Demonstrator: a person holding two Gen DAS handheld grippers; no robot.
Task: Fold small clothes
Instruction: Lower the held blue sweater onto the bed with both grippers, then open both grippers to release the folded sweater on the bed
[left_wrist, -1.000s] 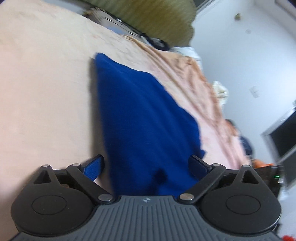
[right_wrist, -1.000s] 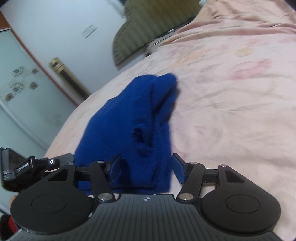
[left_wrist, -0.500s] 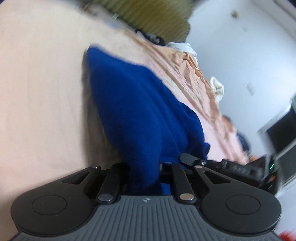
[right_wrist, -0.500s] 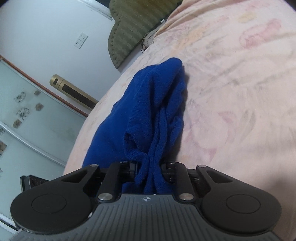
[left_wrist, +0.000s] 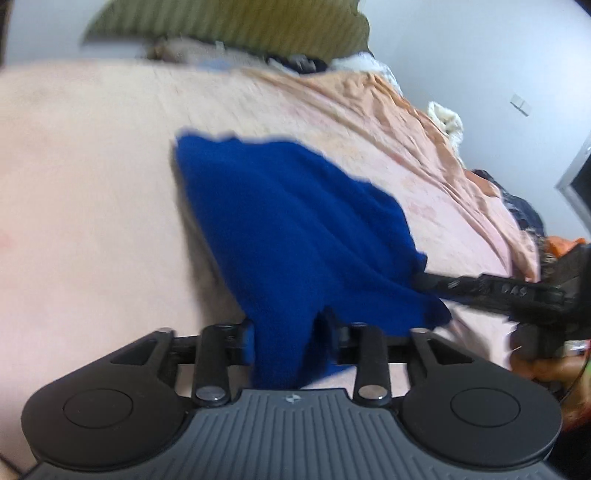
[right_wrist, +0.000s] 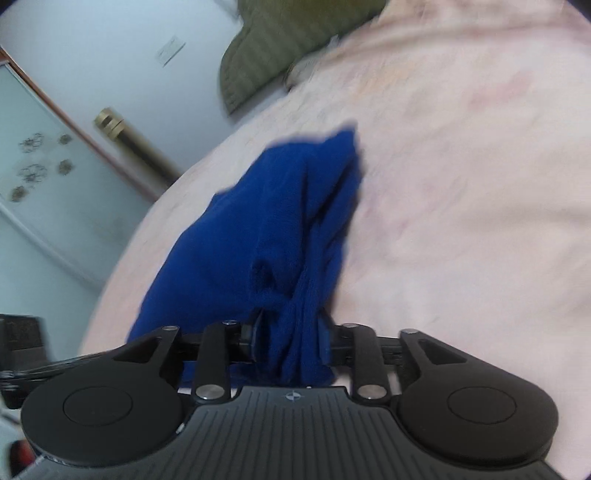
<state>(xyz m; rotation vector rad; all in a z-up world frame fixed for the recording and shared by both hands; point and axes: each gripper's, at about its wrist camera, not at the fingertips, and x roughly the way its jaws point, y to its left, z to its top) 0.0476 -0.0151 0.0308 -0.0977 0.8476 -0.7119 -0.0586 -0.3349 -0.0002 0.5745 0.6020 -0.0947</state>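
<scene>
body: my left hand-held gripper (left_wrist: 286, 341) is matte black with two round side discs
front plate: grey, ribbed, small emblem
links: silver screw heads
pads: blue
right hand-held gripper (right_wrist: 288, 341): same build

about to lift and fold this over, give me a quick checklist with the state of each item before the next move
1. Left tongs have the blue garment between the pads: ok; jaws have just been reopening a little, so pad pressure: cannot tell.
2. Right tongs hold a bunched edge of the garment: ok; same reopening, so firmness: cannot tell.
3. Both near corners raised off the bed: ok.
4. Far edge of the garment flat on the bed: cannot tell, blurred.
5. Bed beyond the garment free for the fold: ok.
</scene>
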